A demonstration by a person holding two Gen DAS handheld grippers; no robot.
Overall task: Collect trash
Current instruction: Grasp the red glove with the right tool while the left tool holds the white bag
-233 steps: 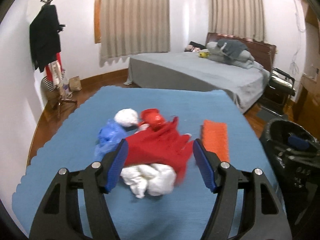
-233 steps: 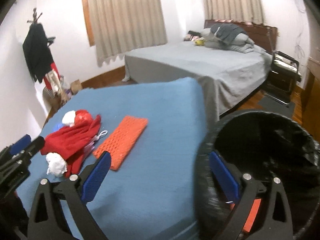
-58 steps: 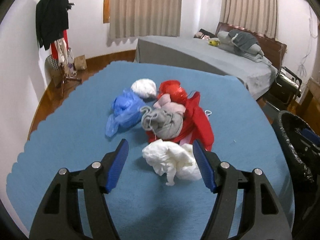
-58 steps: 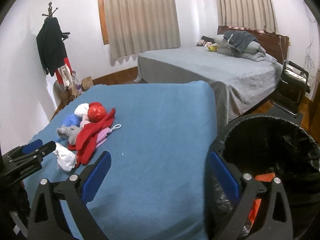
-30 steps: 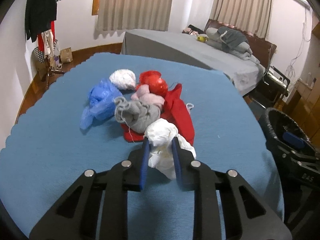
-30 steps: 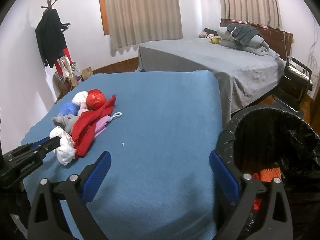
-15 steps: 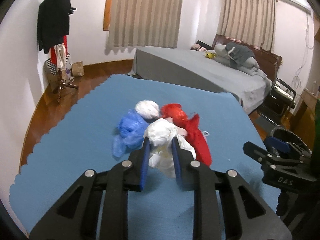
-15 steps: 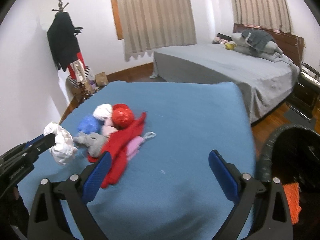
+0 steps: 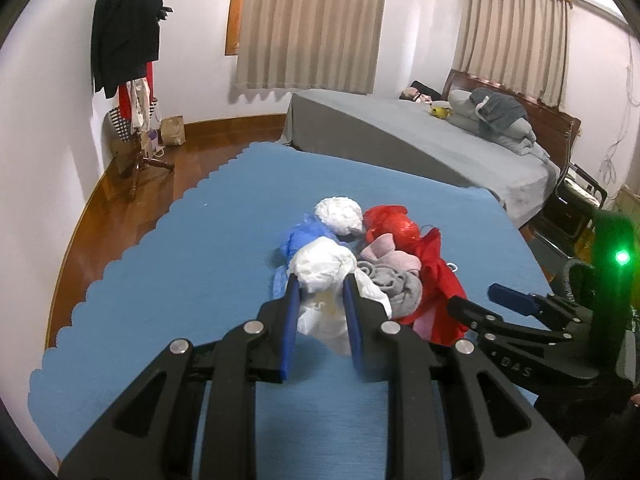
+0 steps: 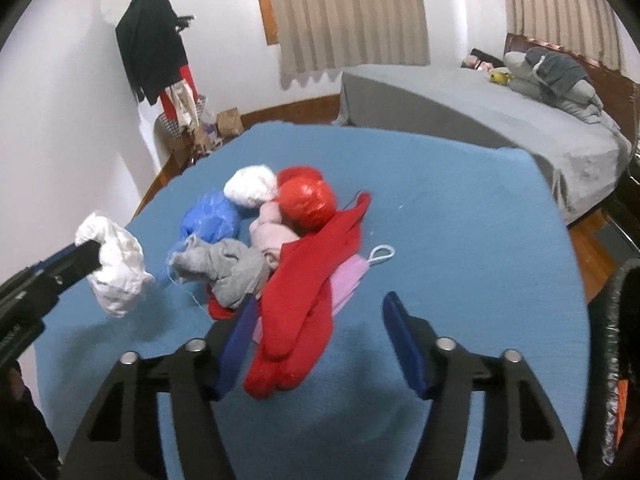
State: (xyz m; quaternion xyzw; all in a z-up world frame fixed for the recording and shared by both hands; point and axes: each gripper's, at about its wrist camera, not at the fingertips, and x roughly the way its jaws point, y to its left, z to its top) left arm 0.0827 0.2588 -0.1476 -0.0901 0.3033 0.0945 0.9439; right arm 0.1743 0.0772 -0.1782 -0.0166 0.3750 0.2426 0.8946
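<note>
Since a moment ago my right claw [image 10: 316, 336] has swung away from the trash bin [image 10: 618, 320] and now hangs over the low end of the red cloth [image 10: 304, 300] on the blue blanket [image 10: 460, 240]. Its jaws have just been closing; they stand half apart, one on each side of the cloth, and the pads do not press it yet.

My left claw [image 9: 320, 316] is clamped on the crumpled white bag [image 9: 324, 276] and holds it lifted above the blanket, in front of the pile.

Beyond the claws lies the rest of the trash in one heap: a grey cloth [image 10: 228, 268], a pink cloth [image 10: 272, 236], a blue bag [image 10: 212, 216], a white ball [image 10: 252, 186], a red ball [image 10: 308, 202] and a pink mask [image 10: 352, 280] partly under the red cloth.

I judge that the step in hand is to pick up two pieces at one time. Next, I think, the right claw must go lower and close fully on the red cloth, and then both claws carry their loads to the bin.

Only the black rim of the bin shows at the right edge of the right view, with something orange [image 10: 622, 400] inside. What else is in it I cannot tell.
</note>
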